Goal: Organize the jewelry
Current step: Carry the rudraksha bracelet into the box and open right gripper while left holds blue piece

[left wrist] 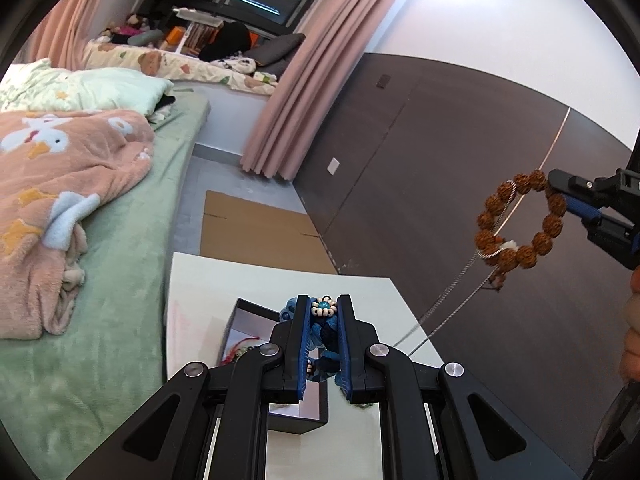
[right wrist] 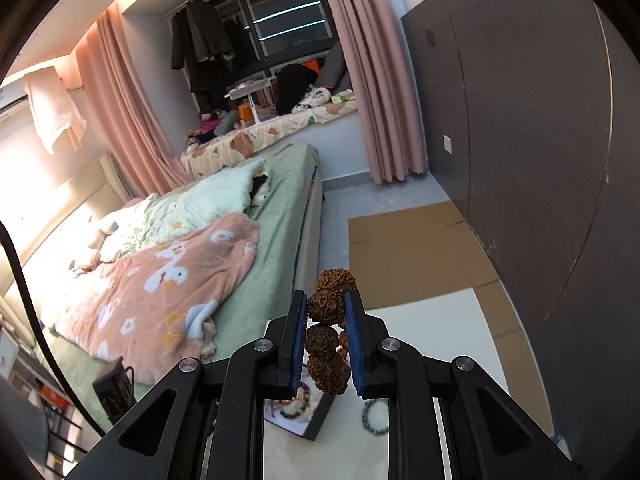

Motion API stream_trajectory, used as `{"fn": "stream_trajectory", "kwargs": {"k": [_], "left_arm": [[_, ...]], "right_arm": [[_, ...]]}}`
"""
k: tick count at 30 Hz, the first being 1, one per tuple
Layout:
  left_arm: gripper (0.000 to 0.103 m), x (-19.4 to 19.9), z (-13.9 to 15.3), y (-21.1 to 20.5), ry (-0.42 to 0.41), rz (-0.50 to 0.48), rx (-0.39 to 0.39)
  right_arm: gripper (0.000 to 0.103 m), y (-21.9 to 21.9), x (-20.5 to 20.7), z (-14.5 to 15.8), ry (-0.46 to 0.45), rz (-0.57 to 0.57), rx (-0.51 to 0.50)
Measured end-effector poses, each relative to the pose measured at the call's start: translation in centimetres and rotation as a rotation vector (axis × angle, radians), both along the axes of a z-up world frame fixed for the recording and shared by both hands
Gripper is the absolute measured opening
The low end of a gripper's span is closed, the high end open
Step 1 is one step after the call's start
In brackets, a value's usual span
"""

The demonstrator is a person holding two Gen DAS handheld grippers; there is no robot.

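the left gripper (left wrist: 324,312) is held above a white table (left wrist: 200,280), its blue pads pinching a blue knotted bracelet (left wrist: 324,320) that carries a little flower of cream beads around a turquoise centre at the fingertips. beneath it on the table sits a dark open box (left wrist: 248,332) with a pale lining, and bits of red cord and other jewellery show inside. off to the right, lifted well clear of the table, the right gripper (left wrist: 558,196) clamps a brown bracelet (left wrist: 520,220) of big rough seed beads; the loop hangs free in the air with a thin silvery cord (left wrist: 448,300) trailing from it down toward the table's edge. seen from the right wrist, the same brown beads (right wrist: 326,308) are pinched between the two blue pads, with more of the string dangling below them. under that gripper lie the box (right wrist: 316,420), full of mixed beads, and a grey-green bead bracelet (right wrist: 374,420) loose on the tabletop just beside it. a bed with a peach blanket (right wrist: 168,280) stands at the left, and flattened cardboard (right wrist: 408,248) lies on the floor beyond the table.
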State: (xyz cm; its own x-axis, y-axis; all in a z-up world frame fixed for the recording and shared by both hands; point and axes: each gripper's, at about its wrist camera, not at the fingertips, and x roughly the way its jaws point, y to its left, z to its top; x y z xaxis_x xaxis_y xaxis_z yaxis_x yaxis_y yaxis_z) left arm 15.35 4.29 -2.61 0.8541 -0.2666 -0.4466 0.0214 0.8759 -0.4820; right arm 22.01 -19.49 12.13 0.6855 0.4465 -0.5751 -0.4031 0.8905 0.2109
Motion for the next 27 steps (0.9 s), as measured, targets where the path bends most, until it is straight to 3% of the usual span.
{"fn": "stream_trajectory", "kwargs": {"k": [9,17,20,24,27], "left_arm": [[0.013,-0.7,0.3,1.2,-0.014,0.02,-0.026],[0.013,-1.2,0.4,2.4,-0.018,0.047,-0.054],[0.013,-1.3,0.4,3.0,-0.022,0.059,-0.063],[0.013,-1.5,0.4,3.4,-0.021,0.07,-0.067],[0.013,-1.6,0.2,3.8,-0.015,0.084,-0.069]], "right_arm": [[0.02,1.4,-1.5,3.3,-0.073,0.034,0.02],[0.02,3.1,-1.4,2.8,-0.04,0.125,0.067],[0.02,3.8,-1.0,1.5,-0.014,0.187,0.109],[0.02,5.9,1.5,-3.9,0.106,0.154,0.029],[0.02,7.0,2.3,-6.6,0.141,0.145,-0.015]]}}
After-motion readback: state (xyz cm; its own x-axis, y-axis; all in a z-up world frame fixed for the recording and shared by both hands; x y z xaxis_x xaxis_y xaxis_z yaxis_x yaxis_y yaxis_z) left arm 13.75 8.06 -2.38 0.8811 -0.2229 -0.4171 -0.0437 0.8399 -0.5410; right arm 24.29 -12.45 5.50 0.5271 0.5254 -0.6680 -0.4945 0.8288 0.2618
